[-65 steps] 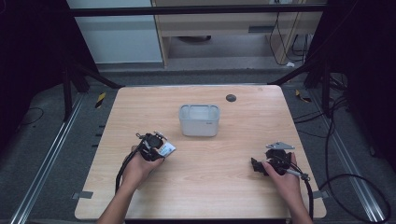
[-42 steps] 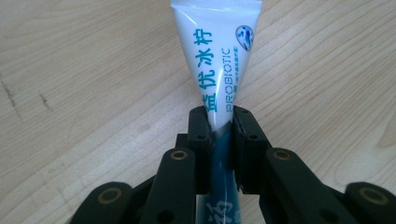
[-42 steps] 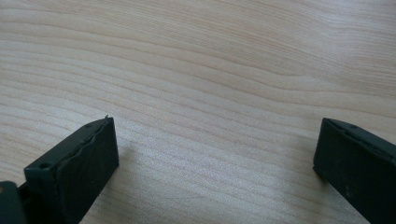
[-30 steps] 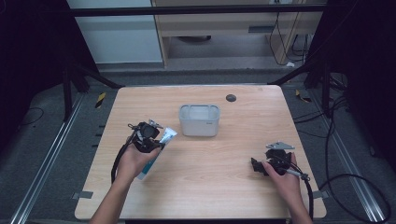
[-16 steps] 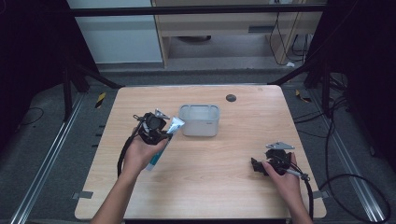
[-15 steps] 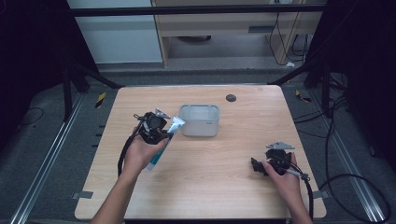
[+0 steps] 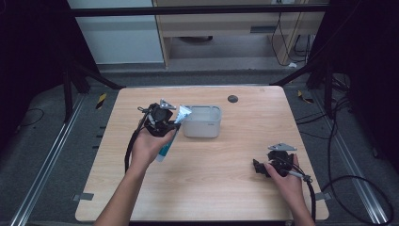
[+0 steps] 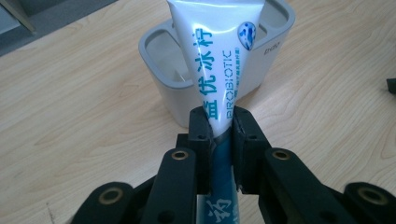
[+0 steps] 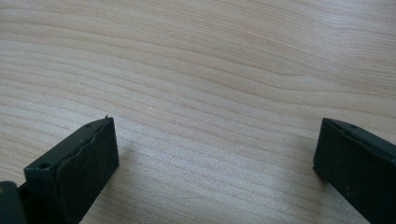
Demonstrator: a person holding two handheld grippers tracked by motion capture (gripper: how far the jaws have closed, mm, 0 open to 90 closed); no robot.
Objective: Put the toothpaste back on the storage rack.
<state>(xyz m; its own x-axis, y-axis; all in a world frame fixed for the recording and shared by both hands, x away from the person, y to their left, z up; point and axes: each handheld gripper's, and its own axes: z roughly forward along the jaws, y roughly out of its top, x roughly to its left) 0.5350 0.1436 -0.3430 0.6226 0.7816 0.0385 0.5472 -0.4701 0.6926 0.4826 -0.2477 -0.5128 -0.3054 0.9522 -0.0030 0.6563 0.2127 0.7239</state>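
Note:
My left gripper (image 7: pixel 170 124) (image 8: pixel 219 122) is shut on a white and teal toothpaste tube (image 7: pixel 170 134) (image 8: pixel 215 56), gripped around its middle. The tube is tilted, its flat crimped end up and close to the left rim of a grey two-compartment holder (image 7: pixel 202 121) (image 8: pixel 261 51) at mid-table; its teal cap end hangs down past the hand. My right gripper (image 7: pixel 259 167) (image 9: pixel 215 154) rests low at the table's front right, jaws wide apart over bare wood with nothing between them.
A small dark round disc (image 7: pixel 232 98) lies near the far edge of the wooden table (image 7: pixel 211 188). Cables trail from both grippers. Metal frame rails and dark floor surround the table.
My left gripper lifted the toothpaste tube off the table and carried it up and right to the holder's left rim. The right gripper stayed put.

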